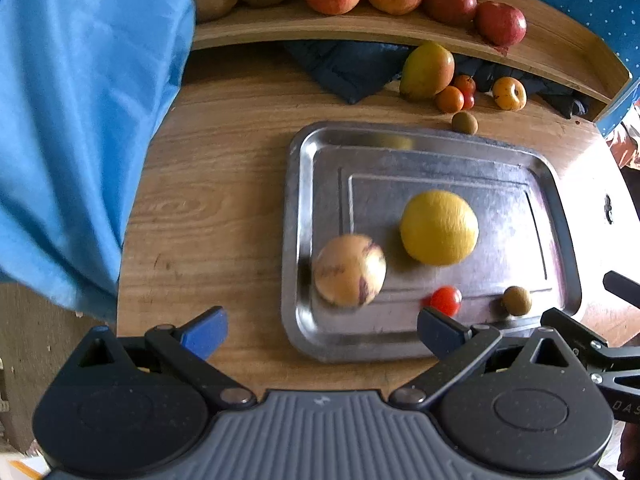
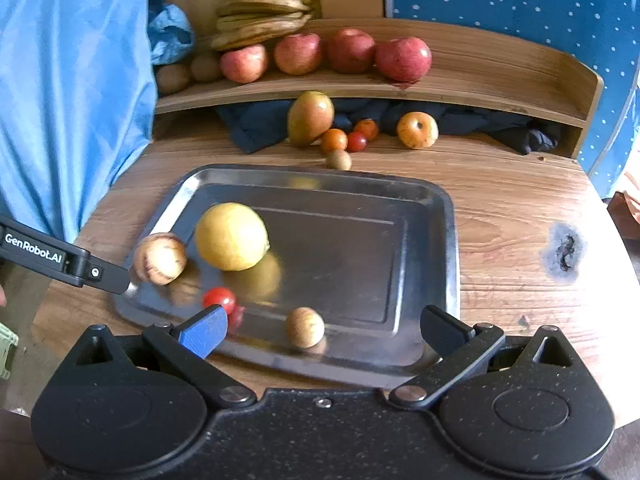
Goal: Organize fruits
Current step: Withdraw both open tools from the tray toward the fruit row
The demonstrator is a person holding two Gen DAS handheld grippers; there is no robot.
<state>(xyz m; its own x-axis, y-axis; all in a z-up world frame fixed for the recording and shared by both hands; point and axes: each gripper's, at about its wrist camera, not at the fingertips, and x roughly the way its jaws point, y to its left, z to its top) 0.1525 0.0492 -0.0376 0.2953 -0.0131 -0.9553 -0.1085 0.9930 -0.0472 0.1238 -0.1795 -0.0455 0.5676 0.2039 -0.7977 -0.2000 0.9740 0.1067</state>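
Note:
A steel tray point(image 1: 294, 216) lies on the wooden table. On it sit a yellow citrus fruit point(image 1: 439, 227), a pale striped round fruit point(image 1: 349, 270), a red cherry tomato point(image 1: 445, 300) and a small brown fruit point(image 1: 517, 301). My left gripper point(image 1: 322, 332) hovers open over the tray's near-left corner, holding nothing. In the right wrist view the same tray point(image 2: 450, 240) holds the yellow fruit point(image 2: 231, 237), the striped fruit point(image 2: 160, 258) and the tomato point(image 2: 219, 299). My right gripper point(image 2: 324, 330) stands wide open. The small brown fruit point(image 2: 305, 327) lies between its fingers, untouched.
Behind the tray lie a mango point(image 2: 310, 118), small orange and red tomatoes point(image 2: 334, 140), an orange fruit point(image 2: 417, 130) and another small brown fruit point(image 2: 339, 159). The shelf point(image 2: 480, 92) carries apples point(image 2: 402, 58), bananas point(image 2: 264, 12) and kiwis. Blue fabric point(image 1: 80, 120) hangs at left.

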